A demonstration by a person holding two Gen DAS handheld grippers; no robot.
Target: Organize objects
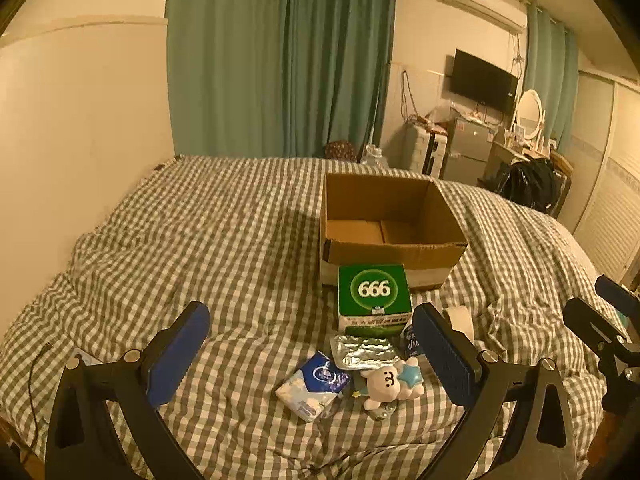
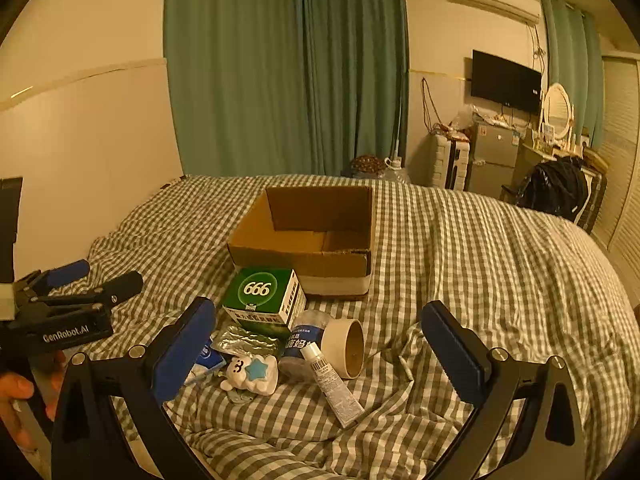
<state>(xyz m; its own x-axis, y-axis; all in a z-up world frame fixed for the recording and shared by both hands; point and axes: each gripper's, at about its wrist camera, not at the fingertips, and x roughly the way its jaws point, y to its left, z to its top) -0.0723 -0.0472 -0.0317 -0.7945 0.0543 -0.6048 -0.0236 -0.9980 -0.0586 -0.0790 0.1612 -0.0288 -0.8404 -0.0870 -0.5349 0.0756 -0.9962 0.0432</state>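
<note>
You have not picked anything up yet: your left gripper (image 1: 310, 354) and right gripper (image 2: 320, 348) both hover with fingers spread wide and empty above the bed (image 2: 480, 264). The cardboard box (image 2: 308, 236) sits open and bare just behind the clutter. The green 666 box (image 2: 262, 298) lies nearest it, so likely close on that first, then lift it over the rim.

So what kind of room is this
Most likely a bedroom: a bed with a checked cover, a wall-mounted TV, and a dressing table mirror beside teal curtains.
</note>
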